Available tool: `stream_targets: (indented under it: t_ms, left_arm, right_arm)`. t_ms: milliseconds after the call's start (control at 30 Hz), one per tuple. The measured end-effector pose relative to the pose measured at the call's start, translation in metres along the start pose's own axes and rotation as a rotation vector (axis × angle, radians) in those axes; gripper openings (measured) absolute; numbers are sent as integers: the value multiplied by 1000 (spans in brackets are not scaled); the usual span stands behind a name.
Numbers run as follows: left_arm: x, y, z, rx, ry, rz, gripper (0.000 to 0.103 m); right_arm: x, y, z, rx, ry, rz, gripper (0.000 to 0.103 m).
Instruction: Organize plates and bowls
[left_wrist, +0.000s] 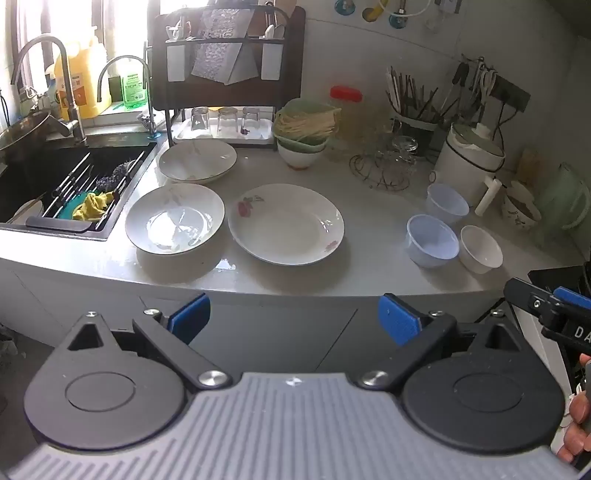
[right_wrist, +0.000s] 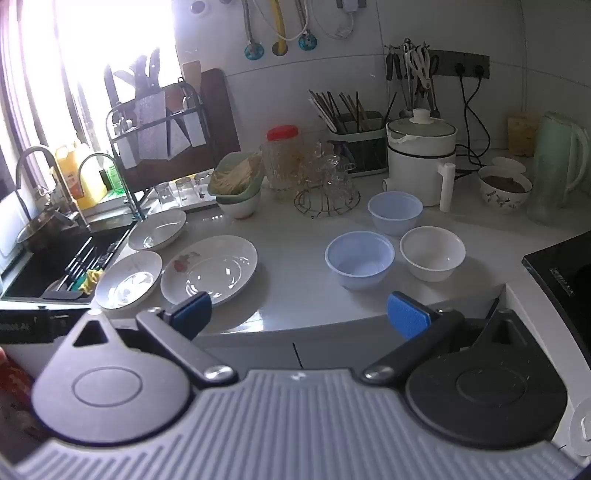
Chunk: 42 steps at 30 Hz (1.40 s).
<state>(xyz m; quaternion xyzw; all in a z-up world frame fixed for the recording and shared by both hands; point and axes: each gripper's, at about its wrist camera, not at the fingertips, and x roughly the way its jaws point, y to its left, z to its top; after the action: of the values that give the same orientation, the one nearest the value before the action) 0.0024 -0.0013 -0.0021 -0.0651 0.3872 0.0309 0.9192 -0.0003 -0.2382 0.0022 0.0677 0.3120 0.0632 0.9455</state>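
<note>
Both jaws spread wide, nothing held; the flowered plate (left_wrist: 286, 224) could easily get chipped if it's dragged against the deep plate (left_wrist: 174, 218) touching it.

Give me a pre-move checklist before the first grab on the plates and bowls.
1. Left claw open, nothing between its fingers: ok.
2. Right claw open, nothing held: ok.
3. Flowered plate lies flat, nothing on it: ok.
4. Two deep plates near the sink, apart, not yet stacked: not ok.
5. Two blue bowls and the white bowl upright, unstacked: not ok.
6. Whether the near blue bowl touches the white one: cannot tell.
</note>
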Motion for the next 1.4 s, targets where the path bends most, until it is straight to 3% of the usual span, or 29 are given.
stream_targets:
  t_ms: [33,633,1400]
  left_arm:
    - [-1,0,2,-7,0,2,100]
    - [-4,3,0,-1,-6,-23,100]
    - [-18,3,-1,28,-13,3,100]
  right_arm:
    - [1,0,0,1,27,-2,103]
    - [-9,1,-3,1,6,-10,103]
    - [-13,2,-6,17,-11,-3,103]
